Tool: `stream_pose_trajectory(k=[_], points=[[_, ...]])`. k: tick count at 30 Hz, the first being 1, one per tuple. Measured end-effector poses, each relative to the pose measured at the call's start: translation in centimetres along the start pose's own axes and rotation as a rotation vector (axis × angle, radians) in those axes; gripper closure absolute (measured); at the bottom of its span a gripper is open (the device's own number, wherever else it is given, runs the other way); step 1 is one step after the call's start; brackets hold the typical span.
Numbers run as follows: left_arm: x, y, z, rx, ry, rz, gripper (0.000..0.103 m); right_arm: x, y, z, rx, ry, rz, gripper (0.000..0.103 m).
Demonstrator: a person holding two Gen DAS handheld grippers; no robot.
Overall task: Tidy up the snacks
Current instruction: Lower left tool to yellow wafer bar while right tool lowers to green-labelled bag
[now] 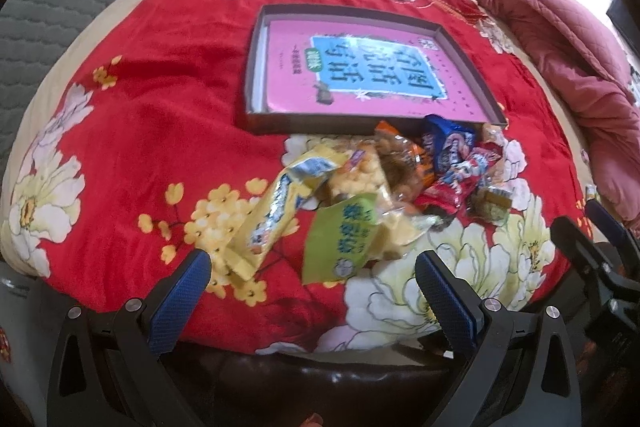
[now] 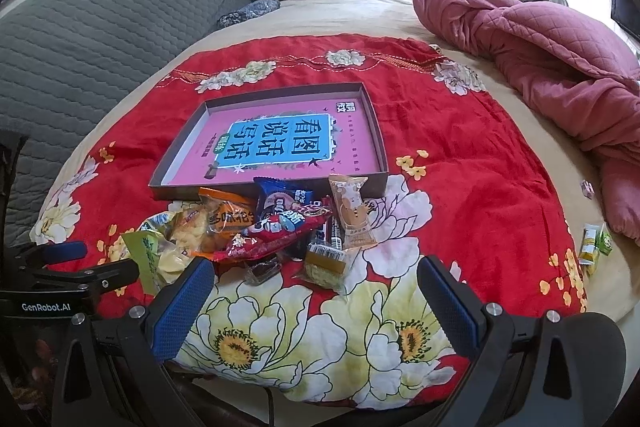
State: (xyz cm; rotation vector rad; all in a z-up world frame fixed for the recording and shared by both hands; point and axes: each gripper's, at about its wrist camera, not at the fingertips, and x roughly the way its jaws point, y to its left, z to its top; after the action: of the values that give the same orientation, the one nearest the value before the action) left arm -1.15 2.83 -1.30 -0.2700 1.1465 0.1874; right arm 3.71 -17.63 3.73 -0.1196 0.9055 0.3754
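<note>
Left gripper (image 1: 312,279): jaws spread wide, empty; low over the near edge of the pile
Right gripper (image 2: 316,285): jaws likewise apart, holding nothing
Snacks (image 1: 396,183): heaped on the red floral blanket (image 1: 160,131) on the bed, touching the near wall of the shallow box (image 1: 280,125)
Yellow packet (image 1: 276,211): long axis slants away to the right — far end up on the heap
Step, as I judge it: pinch it across the narrow width; lift clear before carrying it over the wall
</note>
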Motion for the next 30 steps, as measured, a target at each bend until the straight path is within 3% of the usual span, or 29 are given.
stream_pose_trajectory(k=[13, 19, 23, 30], points=[[1.3, 3.7, 0.3, -0.052, 0.04, 0.017, 0.001, 1.5, -1.5, 0.1, 0.054, 0.031, 0.007, 0.001], [2.2, 4.9, 0.7, -0.041, 0.062, 0.019, 0.001, 1.8, 0.1, -0.1, 0.014, 0.045, 0.135, 0.001], [2.7, 5.4, 1.2, -0.031, 0.067, 0.004, 0.001, 2.3, 3.3, -0.2, -0.078, 0.08, 0.241, 0.001], [3.8, 6.0, 1.8, -0.011, 0.09, -0.053, 0.001, 5.1, 6.1, -0.5, -0.131, 0.186, 0.29, 0.001]])
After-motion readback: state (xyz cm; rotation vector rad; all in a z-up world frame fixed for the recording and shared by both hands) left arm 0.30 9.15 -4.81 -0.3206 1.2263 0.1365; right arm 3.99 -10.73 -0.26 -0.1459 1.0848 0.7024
